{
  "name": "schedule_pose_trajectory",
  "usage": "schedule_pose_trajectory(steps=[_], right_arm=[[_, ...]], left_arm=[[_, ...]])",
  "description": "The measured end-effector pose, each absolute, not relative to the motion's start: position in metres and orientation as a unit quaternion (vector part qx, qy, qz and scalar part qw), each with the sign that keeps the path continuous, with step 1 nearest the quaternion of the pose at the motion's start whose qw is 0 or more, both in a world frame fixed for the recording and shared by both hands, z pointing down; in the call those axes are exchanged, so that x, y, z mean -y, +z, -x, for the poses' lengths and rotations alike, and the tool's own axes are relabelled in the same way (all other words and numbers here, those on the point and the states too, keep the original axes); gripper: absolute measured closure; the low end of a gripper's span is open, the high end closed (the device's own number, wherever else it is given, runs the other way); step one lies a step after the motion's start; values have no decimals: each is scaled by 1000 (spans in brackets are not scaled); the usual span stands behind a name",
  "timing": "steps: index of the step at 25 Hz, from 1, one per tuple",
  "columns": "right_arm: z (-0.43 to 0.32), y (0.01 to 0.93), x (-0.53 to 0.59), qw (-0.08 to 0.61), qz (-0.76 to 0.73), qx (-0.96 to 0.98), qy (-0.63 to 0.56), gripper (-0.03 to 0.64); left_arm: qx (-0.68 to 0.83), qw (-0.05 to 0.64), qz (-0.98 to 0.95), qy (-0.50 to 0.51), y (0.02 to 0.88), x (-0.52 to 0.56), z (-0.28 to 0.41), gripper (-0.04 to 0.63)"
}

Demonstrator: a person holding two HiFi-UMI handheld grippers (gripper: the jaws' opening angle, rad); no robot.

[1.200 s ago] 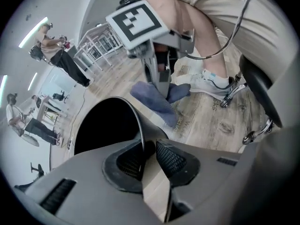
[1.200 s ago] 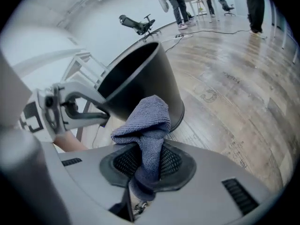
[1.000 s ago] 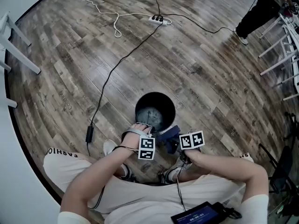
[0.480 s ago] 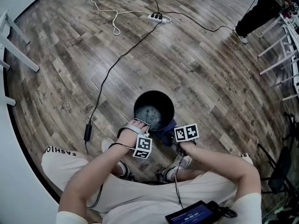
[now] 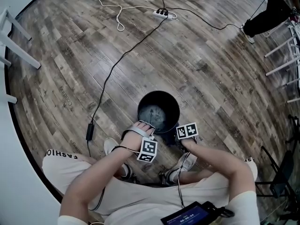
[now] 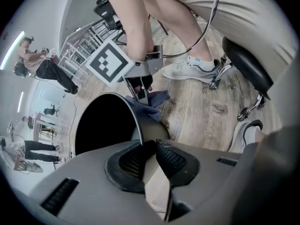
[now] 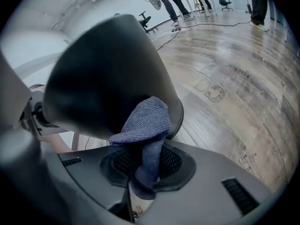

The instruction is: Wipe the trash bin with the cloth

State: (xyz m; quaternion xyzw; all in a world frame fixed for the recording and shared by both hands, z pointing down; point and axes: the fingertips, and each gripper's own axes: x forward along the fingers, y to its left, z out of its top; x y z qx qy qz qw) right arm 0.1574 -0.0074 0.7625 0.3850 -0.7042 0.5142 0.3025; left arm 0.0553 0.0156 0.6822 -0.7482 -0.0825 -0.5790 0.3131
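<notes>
Clamping the near rim of the black trash bin [image 5: 157, 100], the left gripper [image 6: 151, 149] has just been closing its jaws, and the bin's thin wall is pinched between the pads. To the right of it, against the bin's outer wall, the right gripper [image 7: 147, 162] has its jaws closed tight on a blue knit cloth [image 7: 146, 123], whose bunched end presses on the bin. The bin stands upright on the wooden floor [image 5: 211, 69], just ahead of the person's sneakers [image 5: 186, 163].
</notes>
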Motion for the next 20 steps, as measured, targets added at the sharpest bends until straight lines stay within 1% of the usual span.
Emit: schedule_pose_trajectory(steps=[5,9,11,15,16,18,20], right_arm=[[-166,804,18,284,-398,697,525,540],[-180,846,25,282,-435,678,521,540],[-188,864,32,265,-455,665,529,540],[-195,883,36,211,-468,627,586,540],[-196,885,36,211,-468,623,590,540],[-198,880,31,246,-465,612,591,540],[-198,856,28,275,-457,609,587,540]], left_arm=[[69,306,753,-578,681,-14,-59,517],[58,294,763,-573,681,-15,-67,517],[54,287,769,-569,681,-15,-72,517],[44,273,775,-568,680,-13,-77,517],[42,271,774,-570,681,-13,-76,517],[40,269,772,-575,682,-16,-75,515],[39,267,771,-577,683,-15,-76,515]])
